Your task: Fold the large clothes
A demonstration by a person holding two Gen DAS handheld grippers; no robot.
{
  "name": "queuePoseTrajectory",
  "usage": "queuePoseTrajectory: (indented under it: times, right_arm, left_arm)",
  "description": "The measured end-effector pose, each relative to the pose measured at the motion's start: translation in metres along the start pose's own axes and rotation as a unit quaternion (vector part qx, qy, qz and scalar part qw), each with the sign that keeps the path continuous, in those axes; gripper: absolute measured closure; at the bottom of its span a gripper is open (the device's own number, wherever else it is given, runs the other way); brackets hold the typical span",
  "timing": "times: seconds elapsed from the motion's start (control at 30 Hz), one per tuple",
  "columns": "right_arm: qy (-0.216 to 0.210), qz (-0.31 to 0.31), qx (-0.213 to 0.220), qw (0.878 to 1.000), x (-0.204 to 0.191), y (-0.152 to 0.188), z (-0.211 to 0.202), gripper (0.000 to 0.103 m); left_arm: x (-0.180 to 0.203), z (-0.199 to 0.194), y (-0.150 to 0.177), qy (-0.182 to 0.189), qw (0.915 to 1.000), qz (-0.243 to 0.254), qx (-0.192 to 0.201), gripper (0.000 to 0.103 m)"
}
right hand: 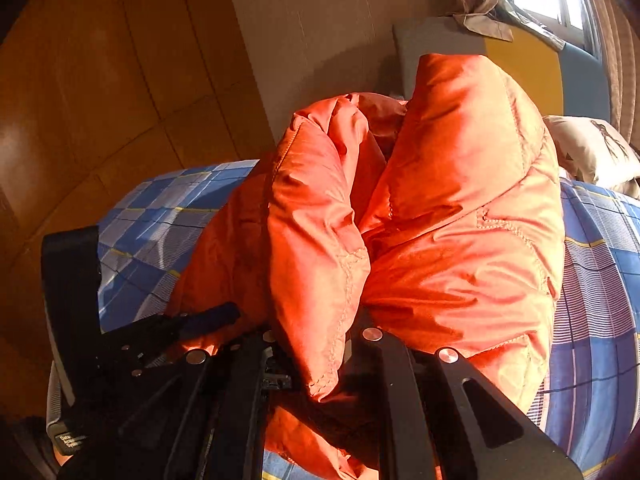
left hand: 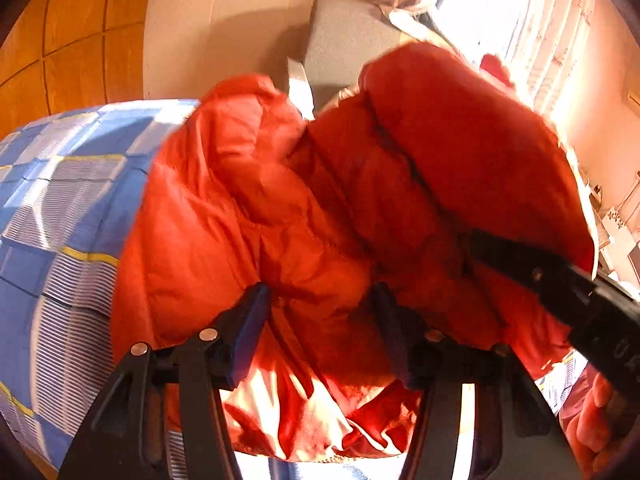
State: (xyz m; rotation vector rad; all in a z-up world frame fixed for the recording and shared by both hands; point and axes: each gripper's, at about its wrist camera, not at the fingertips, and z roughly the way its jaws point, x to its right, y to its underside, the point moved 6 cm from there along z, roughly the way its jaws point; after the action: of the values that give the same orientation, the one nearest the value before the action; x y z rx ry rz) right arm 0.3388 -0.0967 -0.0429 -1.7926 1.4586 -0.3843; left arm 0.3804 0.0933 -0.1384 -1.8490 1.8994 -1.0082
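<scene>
A large orange-red puffer jacket (left hand: 320, 208) lies bunched on the bed and fills both views (right hand: 440, 220). My left gripper (left hand: 320, 312) has its blue-padded fingers (left hand: 248, 332) spread apart with jacket fabric bulging between them. My right gripper (right hand: 316, 344) is shut on a thick fold of the jacket, which hides its fingertips. The right gripper also crosses the left wrist view (left hand: 560, 284) at the right, under a raised flap. The left gripper shows in the right wrist view (right hand: 200, 320) at lower left.
The jacket rests on a blue checked bedsheet (left hand: 60, 208). A grey headboard (left hand: 344, 40) and a bright window (left hand: 500, 0) are behind. A beige pillow (right hand: 592, 148) lies at the right. A wooden wardrobe (right hand: 100, 100) stands at the left.
</scene>
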Motion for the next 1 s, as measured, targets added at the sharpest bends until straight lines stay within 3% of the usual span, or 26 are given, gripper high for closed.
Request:
queuePoseTrajectory:
  times: [0.17,0.3,0.5,0.6,0.83,1.0]
  right_arm:
    - [0.003,-0.005,0.009,1.0,-0.002,-0.003,-0.006,0.094]
    - [0.007,-0.019,0.029,0.999,-0.011,-0.007,-0.016,0.094]
    - [-0.001,-0.049,0.044,0.998,-0.033,-0.015,-0.024,0.094]
    - [-0.015,-0.048,0.053,0.997,-0.041,-0.022,-0.029,0.094]
    - [-0.047,-0.054,0.004,0.997,-0.082,0.003,0.008,0.094]
    - [-0.055,-0.034,-0.02,0.998,-0.082,0.016,0.035,0.094]
  left_arm:
    - [-0.036,-0.02,-0.013,-0.016,0.9992,-0.026,0.024,0.05]
    - [-0.053,-0.004,-0.008,-0.022,0.9992,-0.032,-0.006,0.056]
    - [-0.038,0.016,0.001,0.014,0.9993,-0.009,-0.033,0.065]
    - [-0.037,0.022,0.003,0.036,0.9984,-0.021,-0.038,0.067]
    - [-0.044,0.026,0.008,0.064,0.9966,-0.036,-0.038,0.07]
    - [-0.059,0.017,0.009,0.08,0.995,-0.052,-0.03,0.073]
